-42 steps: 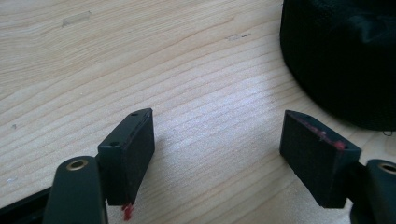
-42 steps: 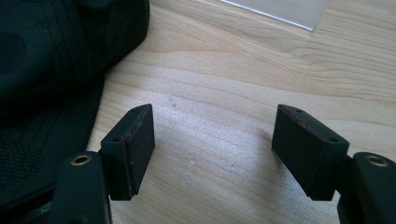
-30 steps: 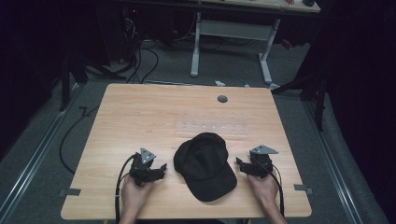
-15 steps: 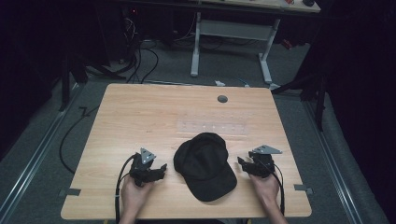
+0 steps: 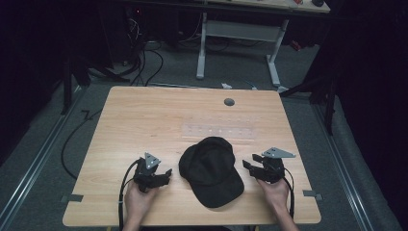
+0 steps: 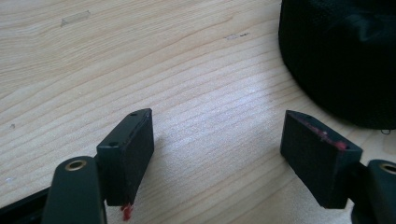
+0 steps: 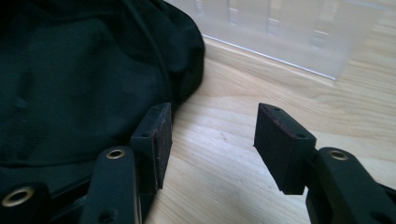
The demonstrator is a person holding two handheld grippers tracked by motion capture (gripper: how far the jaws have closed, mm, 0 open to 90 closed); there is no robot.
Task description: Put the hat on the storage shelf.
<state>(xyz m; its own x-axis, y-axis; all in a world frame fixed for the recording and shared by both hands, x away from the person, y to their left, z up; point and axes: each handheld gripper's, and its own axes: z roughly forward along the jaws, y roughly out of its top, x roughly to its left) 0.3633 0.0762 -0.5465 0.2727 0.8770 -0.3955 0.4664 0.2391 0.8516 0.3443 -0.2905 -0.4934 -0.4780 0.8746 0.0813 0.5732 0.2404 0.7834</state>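
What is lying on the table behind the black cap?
Behind the black cap a clear flat plastic sheet lies on the wooden table; whether the cap covers its near edge cannot be seen.

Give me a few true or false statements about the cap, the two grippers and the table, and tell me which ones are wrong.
1. The black cap lies on the wooden table between the two grippers. True.
2. The left gripper is clamped on the cap. False: its jaws stand open over bare wood, the cap off to one side.
3. The right gripper has nothing between its jaws. True: the jaws have just been closing, with bare wood between them.
4. A red cap sits at the table's far edge. False: the cap is black and near the person.
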